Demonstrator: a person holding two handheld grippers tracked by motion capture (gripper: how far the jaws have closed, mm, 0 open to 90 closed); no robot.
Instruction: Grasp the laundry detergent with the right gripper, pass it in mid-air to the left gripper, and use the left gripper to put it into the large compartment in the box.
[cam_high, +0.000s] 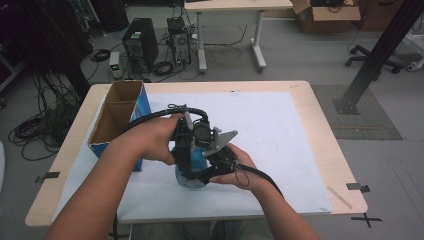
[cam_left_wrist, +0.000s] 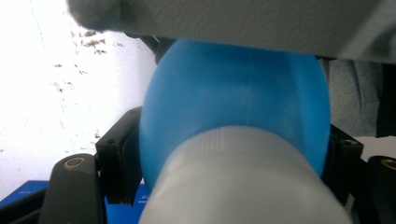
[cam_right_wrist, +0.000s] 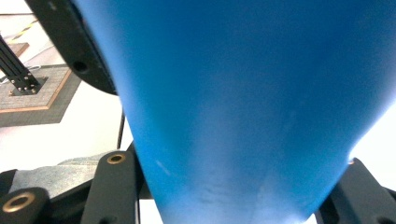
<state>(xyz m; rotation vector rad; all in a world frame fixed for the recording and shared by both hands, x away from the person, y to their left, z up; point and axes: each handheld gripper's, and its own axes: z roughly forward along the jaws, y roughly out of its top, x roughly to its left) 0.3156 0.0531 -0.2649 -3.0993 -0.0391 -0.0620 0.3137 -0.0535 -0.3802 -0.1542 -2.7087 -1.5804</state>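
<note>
A blue bottle (cam_high: 198, 159) with a pale ribbed cap (cam_left_wrist: 243, 182) stands on the white sheet near the table's front, held between both hands. My left gripper (cam_high: 187, 159) comes at it from the left. Its black pads (cam_left_wrist: 119, 156) press on both sides of the bottle's blue shoulder (cam_left_wrist: 233, 93), just beyond the cap. My right gripper (cam_high: 209, 170), which carries a grey three-cornered plate, reaches in from the right. Its jaws are shut on the bottle's wide blue body (cam_right_wrist: 243, 102). The hands and grippers hide most of the bottle in the high view.
An open cardboard box with a blue side (cam_high: 117, 112) stands at the table's left, close to the left forearm. The white sheet (cam_high: 280, 130) covers most of the wooden table (cam_high: 325, 150). Beyond the far edge are a computer tower (cam_high: 140, 42) and cables on the floor.
</note>
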